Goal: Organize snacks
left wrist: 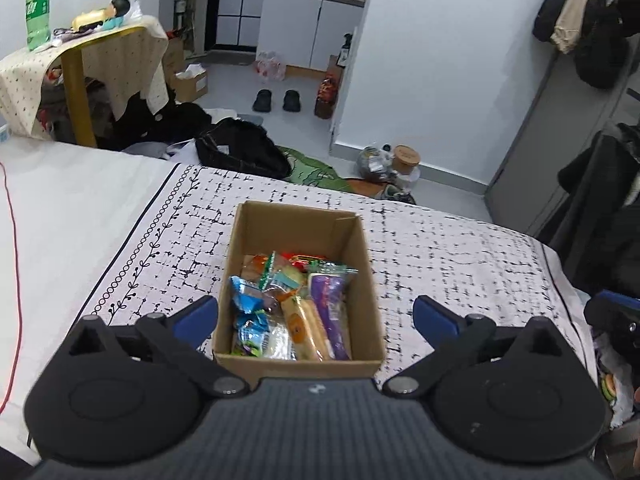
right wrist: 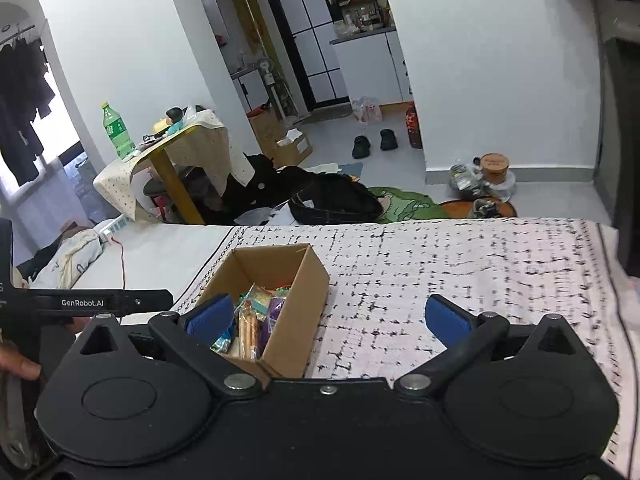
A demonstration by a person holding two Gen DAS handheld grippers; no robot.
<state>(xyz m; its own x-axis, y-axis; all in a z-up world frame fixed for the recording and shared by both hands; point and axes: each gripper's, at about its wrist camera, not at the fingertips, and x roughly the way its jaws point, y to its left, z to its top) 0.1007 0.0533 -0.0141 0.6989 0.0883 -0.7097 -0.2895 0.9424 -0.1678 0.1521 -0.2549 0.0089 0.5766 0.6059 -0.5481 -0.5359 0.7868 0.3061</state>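
Note:
A brown cardboard box stands on the patterned bed cover. It holds several wrapped snacks: a purple packet, an orange-yellow packet and blue packets. My left gripper is open and empty, its blue fingers either side of the box's near end, above it. The box also shows in the right wrist view. My right gripper is open and empty, with its left finger over the box and its right finger over the cover.
A red cable lies on the white sheet at the left. Beyond the bed's far edge are black bags, a draped side table with a green bottle, shoes and floor clutter. The left gripper's body shows at the right view's left.

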